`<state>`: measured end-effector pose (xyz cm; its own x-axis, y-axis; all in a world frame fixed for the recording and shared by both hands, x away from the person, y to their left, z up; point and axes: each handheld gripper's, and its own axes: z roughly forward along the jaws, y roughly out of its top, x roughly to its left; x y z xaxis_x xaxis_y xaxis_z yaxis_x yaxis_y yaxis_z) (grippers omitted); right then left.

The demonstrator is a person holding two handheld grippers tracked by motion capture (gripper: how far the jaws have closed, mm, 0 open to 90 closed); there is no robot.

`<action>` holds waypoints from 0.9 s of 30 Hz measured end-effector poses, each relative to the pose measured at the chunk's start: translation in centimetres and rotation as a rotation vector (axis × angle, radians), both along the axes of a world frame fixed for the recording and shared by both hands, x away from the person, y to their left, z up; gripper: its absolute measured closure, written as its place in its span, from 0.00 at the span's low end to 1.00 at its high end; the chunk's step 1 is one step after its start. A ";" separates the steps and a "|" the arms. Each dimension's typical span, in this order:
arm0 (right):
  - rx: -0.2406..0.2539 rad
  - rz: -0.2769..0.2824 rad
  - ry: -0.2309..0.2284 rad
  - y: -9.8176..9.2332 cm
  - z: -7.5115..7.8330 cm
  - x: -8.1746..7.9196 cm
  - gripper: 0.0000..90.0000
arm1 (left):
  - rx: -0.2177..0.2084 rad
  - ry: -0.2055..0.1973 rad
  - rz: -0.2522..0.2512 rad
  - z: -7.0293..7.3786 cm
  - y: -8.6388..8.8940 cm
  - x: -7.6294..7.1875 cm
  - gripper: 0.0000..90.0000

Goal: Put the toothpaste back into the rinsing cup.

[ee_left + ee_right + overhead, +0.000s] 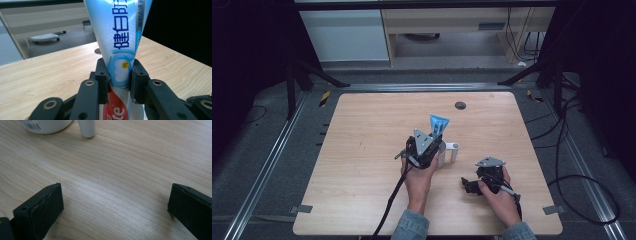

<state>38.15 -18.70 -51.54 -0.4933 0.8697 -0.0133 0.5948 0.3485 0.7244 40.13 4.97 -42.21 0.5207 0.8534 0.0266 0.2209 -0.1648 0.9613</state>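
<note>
So the left gripper (119,80) has its jaws pinched snug on a toothpaste tube (117,37), grabbing it low on the body where the blue print gives way to the red part. The flat crimped tail points up and away, cap end down. In the high view the tube (438,124) sticks up out of the gripper (436,141) a little past the middle of the worktop (362,150), and right beside it, toward the right edge, there's a white holder cup (443,159) with a small side tube (455,151). Can't tell if the toothpaste is already sitting in the cup or just hanging over it, the gripper hides that bit.

The right gripper (115,205) is spread wide with nothing in it, just bare wood between the jaws. It sits low toward the near right corner (473,186), with the bottom of the white cup (45,126) and its side tube (86,128) a bit ahead of it.

What could go wrong, my guess: a soft tube squashes under the pinch, so it could slip or twist. And that cup looks light, with nothing steadying it, so a nudge from the gripper could tip it.
</note>
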 end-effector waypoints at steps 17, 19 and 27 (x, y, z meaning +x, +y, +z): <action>0.000 0.000 0.000 0.0 0.0 0.0 0.00 | 0.027 0.051 0.004 -0.4 -0.5 0.3 0.80; 0.000 0.000 0.000 0.0 0.0 0.0 0.00 | 0.027 0.054 0.006 -0.4 -0.5 0.3 0.79; 0.000 0.000 0.001 0.0 0.0 0.0 0.00 | 0.038 0.071 0.012 -0.4 -0.5 0.5 0.79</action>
<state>38.14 -18.70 -51.53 -0.4929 0.8700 -0.0122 0.5960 0.3479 0.7237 40.61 4.52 -42.65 0.5119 0.8588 0.0227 0.2903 -0.1978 0.9363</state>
